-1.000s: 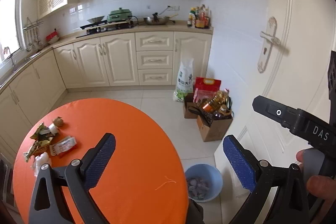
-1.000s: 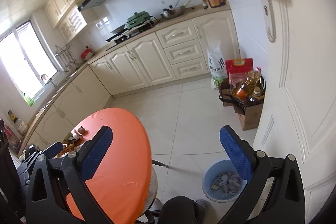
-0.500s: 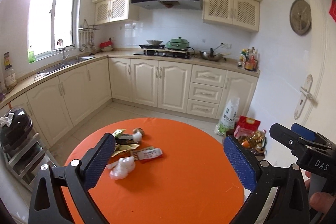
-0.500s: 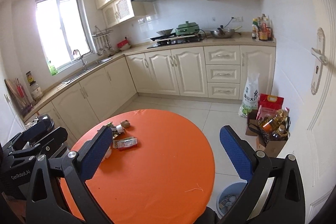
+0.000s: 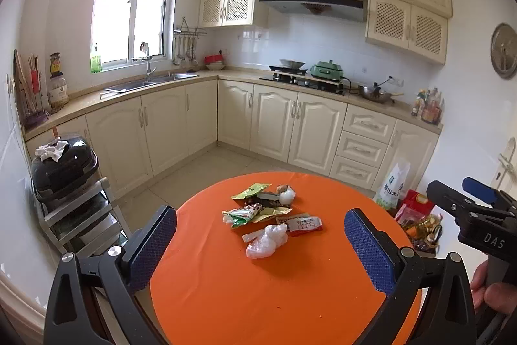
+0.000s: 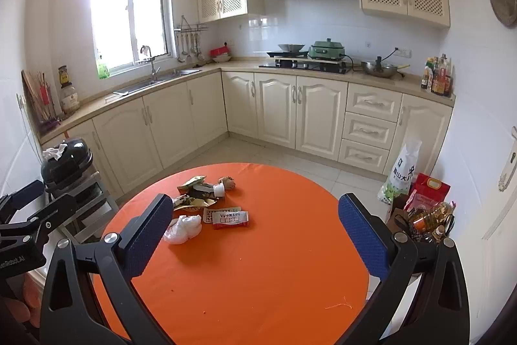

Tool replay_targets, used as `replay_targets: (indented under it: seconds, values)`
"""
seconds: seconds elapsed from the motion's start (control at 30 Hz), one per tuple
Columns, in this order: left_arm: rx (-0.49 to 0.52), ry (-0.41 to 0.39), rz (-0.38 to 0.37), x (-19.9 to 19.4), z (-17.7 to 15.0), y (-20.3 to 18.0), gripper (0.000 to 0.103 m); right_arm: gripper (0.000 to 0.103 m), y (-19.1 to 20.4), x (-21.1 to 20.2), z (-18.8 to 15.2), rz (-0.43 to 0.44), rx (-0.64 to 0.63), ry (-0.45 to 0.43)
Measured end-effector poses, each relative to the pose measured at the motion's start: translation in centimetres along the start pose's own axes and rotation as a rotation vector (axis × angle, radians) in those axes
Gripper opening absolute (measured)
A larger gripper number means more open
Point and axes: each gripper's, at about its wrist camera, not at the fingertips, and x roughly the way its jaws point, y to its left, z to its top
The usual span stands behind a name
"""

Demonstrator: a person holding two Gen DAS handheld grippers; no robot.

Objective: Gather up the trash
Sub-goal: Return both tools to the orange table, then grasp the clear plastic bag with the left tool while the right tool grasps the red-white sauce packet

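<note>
Trash lies uncollected in a heap at the orange desk's twelve o'clock; left tool and right tool both gape apart, holding nothing.

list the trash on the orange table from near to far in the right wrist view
white crumpled plastic bag → red and white sachet → gold foil wrapper → small white cup on its side → brown lump

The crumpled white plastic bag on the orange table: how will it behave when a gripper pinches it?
The white plastic bag looks thin and crumpled, so it probably collapses under the pads and weighs little. Its glossy film may slip, and a push likely slides it.
</note>
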Motion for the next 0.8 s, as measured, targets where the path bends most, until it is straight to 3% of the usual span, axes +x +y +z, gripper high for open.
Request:
replay_targets:
  seconds: [0.2,0.37,0.47,0.6,0.8]
  values:
    - [0.007,0.084,-0.002,3.9,0.5,-0.7,0.102,0.103,0.6,4.8,-1.4,0.033,-0.033,0.096]
    - [0.004,0.192,-0.003,10.1,1.9,-1.6,0.102,0.103,0.4,10.8,-2.9,0.053,-0.051,0.209]
    - [0.019,0.249,0.003,15.2,4.4,-0.5,0.102,0.103,0.4,14.5,-4.0,0.064,-0.061,0.277]
    - [0.027,0.327,0.003,20.6,4.4,0.5,0.102,0.103,0.2,19.1,-5.3,0.064,-0.055,0.357]
    - [0.026,0.421,-0.005,27.6,4.1,1.8,0.102,0.103,-0.5,22.6,-6.2,0.042,-0.038,0.421]
